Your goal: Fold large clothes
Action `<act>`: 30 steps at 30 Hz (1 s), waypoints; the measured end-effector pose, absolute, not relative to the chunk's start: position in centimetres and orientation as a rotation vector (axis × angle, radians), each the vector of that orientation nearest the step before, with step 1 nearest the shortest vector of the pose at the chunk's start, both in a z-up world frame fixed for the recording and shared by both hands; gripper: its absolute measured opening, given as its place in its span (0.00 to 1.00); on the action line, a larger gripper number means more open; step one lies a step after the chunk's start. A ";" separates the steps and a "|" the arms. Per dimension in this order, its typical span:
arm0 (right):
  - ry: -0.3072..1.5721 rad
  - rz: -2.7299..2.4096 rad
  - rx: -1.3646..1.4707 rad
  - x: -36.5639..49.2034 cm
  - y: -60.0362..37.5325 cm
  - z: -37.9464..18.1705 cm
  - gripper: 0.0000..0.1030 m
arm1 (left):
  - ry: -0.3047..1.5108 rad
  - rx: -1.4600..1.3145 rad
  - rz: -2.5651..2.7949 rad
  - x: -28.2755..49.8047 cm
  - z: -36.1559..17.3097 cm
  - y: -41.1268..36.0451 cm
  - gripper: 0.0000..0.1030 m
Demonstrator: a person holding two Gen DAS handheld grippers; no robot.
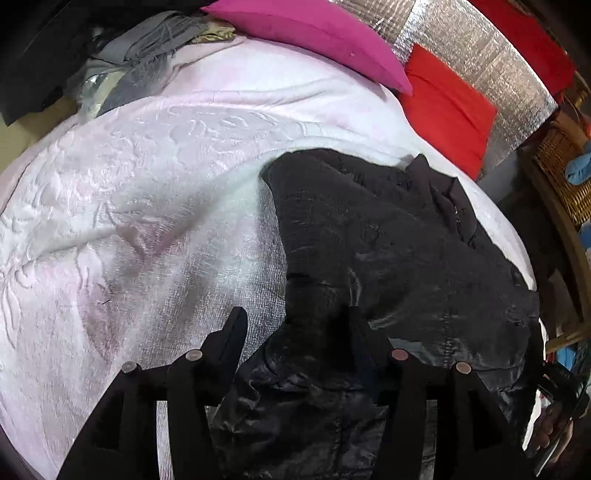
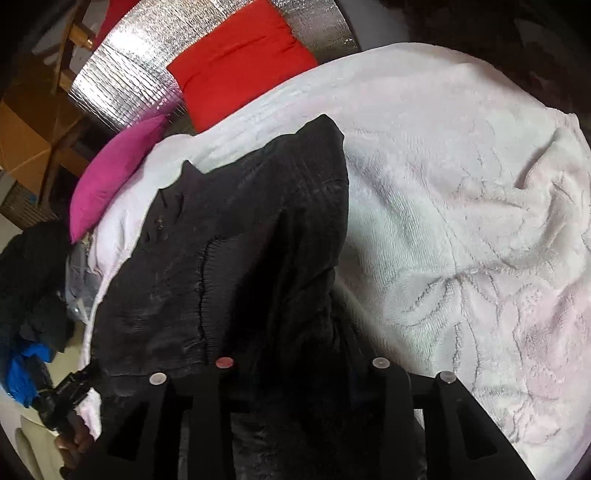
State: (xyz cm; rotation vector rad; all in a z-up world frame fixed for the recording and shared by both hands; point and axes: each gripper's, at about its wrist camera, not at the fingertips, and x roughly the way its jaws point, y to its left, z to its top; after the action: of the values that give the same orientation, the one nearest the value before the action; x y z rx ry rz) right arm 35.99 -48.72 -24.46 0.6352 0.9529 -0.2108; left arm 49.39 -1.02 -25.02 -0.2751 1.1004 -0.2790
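A large black padded jacket (image 1: 388,251) lies on a pale pink bedspread (image 1: 129,206). In the left wrist view my left gripper (image 1: 295,332) stands over the jacket's near edge with its fingers spread apart; the left finger (image 1: 231,339) is over the bedspread, the right one over black fabric. In the right wrist view the jacket (image 2: 221,258) fills the middle, one part raised in a fold. My right gripper (image 2: 299,354) is low over it; its dark fingers merge with the black fabric, so I cannot tell how they stand.
A magenta cushion (image 1: 314,33) and a red cushion (image 1: 447,107) lean on a silver foil wall panel (image 1: 480,55) at the bed's far side. Grey clothes (image 1: 147,51) are piled at the far left corner. A wicker basket (image 1: 565,173) stands to the right.
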 end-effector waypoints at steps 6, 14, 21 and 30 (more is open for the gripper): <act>0.879 -0.185 0.623 32.7 -48.9 -22.3 0.60 | 1.076 -0.240 -0.287 46.7 -23.1 0.2 0.57; 0.851 -0.158 0.622 25.9 -49.2 -21.7 0.60 | 1.027 -0.157 -0.226 41.4 -21.6 3.6 0.59; 0.809 -0.150 0.698 17.7 -48.4 -22.1 0.60 | 0.966 -0.162 -0.171 33.1 -21.3 7.1 0.59; 0.889 -0.159 0.731 11.6 -46.7 -24.4 0.60 | 0.862 -0.136 -0.157 23.0 -22.4 7.9 0.59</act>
State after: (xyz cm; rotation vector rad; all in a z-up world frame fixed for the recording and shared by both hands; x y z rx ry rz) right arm 11.57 -46.73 -24.35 0.7310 0.8892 -0.1586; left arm 23.02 7.92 -22.44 -0.1361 0.8623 -0.1572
